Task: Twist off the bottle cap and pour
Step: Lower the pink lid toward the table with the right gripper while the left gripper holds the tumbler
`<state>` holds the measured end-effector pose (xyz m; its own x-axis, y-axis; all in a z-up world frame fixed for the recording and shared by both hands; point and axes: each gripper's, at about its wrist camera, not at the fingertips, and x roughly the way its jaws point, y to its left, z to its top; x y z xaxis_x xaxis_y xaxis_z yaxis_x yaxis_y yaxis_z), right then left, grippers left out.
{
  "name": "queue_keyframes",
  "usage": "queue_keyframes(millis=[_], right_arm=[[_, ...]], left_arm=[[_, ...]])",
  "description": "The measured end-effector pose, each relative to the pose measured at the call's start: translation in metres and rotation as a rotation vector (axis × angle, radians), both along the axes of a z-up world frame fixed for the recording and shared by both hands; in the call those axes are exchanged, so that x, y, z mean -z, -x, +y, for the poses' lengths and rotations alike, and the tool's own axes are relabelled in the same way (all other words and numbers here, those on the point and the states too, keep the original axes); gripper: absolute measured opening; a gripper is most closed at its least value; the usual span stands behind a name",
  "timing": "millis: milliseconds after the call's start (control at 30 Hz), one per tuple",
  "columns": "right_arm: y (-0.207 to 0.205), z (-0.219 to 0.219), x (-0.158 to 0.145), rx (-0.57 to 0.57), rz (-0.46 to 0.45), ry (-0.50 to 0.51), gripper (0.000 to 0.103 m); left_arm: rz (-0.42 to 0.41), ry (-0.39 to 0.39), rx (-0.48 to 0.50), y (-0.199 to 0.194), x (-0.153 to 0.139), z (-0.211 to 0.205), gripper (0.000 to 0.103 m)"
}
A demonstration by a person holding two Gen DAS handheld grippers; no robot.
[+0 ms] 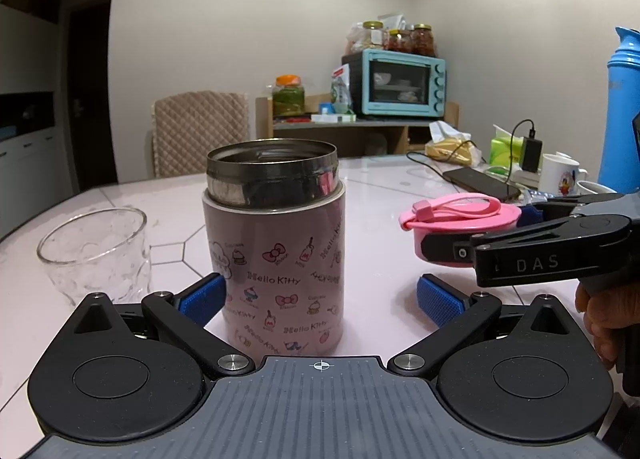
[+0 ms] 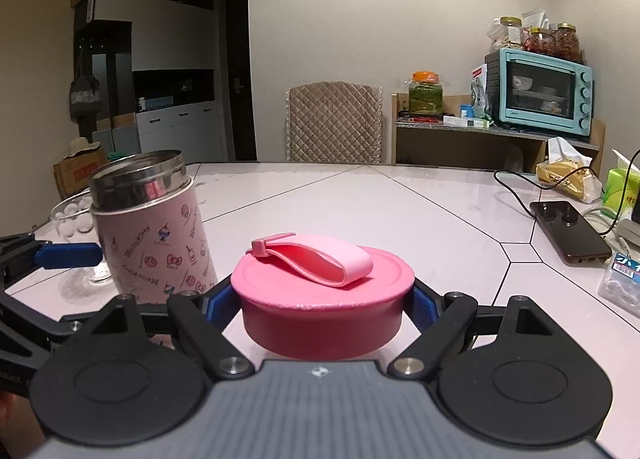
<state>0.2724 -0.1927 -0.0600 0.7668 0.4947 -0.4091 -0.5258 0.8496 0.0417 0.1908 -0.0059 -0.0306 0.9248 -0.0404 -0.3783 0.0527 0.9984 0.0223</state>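
Note:
A pink Hello Kitty steel bottle (image 1: 276,259) stands upright on the table, its mouth uncapped. My left gripper (image 1: 320,291) is open around its lower body; the right blue pad (image 1: 438,301) stands clear of the wall. To the bottle's right, my right gripper (image 1: 476,231) is shut on the pink cap (image 1: 460,219) with its strap loop. In the right wrist view the cap (image 2: 322,299) fills my right gripper (image 2: 322,309), both pads pressed on its sides, low over the table. An empty clear glass (image 1: 96,255) stands left of the bottle (image 2: 152,235).
On the right side of the white table (image 2: 360,203) lie a phone (image 2: 568,231) with cables, mugs (image 1: 560,175), a tall blue bottle (image 1: 624,107) and a snack bag (image 2: 564,177). A quilted chair (image 2: 334,123) stands at the far edge. A hand (image 1: 608,319) holds the right gripper.

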Motion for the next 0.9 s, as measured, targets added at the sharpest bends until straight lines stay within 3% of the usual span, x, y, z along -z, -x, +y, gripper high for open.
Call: queue_keyframes(millis=[900], right_arm=[[-0.005,-0.006,0.012,-0.082,0.07,0.025,0.085]], left_arm=[[0.008,0.004,0.012,0.009,0.004,0.001,0.103]])
